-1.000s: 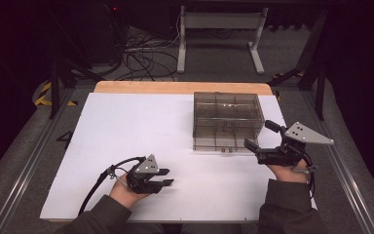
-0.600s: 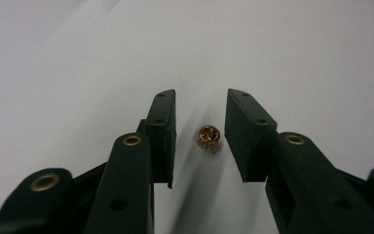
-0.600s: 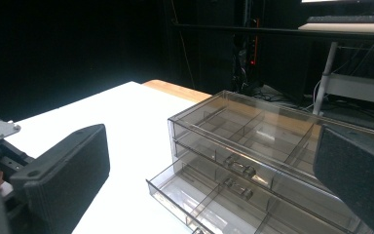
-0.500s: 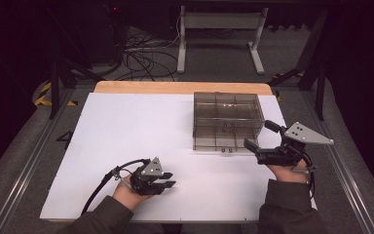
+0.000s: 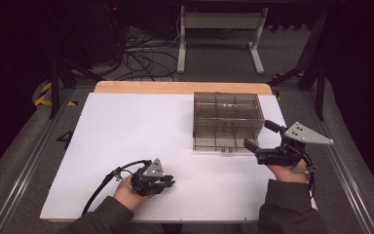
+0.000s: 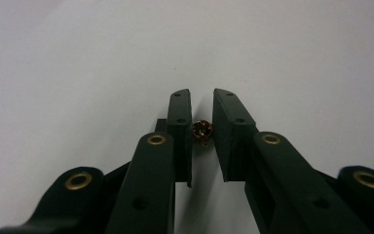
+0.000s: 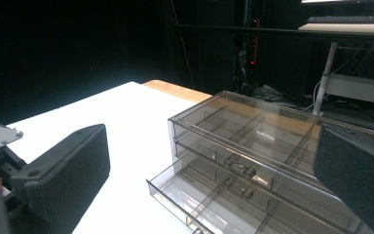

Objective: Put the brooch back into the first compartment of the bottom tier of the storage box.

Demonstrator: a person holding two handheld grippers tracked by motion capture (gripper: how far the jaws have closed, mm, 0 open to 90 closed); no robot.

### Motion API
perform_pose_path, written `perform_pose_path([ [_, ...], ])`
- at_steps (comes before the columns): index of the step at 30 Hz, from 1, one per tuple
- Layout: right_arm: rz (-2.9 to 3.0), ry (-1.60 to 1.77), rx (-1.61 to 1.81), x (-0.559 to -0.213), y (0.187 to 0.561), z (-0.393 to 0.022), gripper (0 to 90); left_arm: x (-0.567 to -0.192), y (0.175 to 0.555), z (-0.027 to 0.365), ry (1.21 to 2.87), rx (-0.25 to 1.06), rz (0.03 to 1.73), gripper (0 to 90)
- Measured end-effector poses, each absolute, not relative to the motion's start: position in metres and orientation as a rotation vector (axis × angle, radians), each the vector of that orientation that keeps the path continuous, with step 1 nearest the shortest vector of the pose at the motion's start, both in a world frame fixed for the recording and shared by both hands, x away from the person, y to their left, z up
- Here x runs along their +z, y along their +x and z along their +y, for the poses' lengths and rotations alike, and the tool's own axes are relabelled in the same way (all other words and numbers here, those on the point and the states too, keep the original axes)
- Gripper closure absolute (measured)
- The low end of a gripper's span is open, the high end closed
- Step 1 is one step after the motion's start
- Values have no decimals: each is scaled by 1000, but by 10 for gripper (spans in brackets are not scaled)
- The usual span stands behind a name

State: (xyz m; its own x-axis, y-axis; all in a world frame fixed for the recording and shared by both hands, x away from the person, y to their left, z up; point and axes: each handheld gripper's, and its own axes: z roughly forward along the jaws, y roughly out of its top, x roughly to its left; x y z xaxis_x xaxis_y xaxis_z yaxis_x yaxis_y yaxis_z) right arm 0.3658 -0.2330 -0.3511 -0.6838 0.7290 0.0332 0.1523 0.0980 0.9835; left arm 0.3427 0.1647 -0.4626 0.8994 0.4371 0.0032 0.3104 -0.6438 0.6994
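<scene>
Here the left gripper (image 6: pixel 202 131) fingers pinch a small brass screw (image 6: pixel 202 130); the right gripper (image 5: pixel 260 139) fingers gape wide.

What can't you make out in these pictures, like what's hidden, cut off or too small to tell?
- Small brass-coloured part between the left gripper fingers: left gripper view, blurred; cannot tell what it is, nor whether both fingers touch it.
- That part in the high view: too small, hidden by the left gripper.
- Open bottom drawer of the clear drawer box: right gripper view, front cut off by the bottom edge.
- Drawer contents: high view, too small.
</scene>
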Motion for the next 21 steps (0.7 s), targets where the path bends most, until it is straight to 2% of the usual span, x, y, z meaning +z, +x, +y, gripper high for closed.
perform_pose_path([
  [21, 1914, 861, 1620, -351, 366, -233, 8, -459, 341, 164, 2289, 241, 505, 788],
])
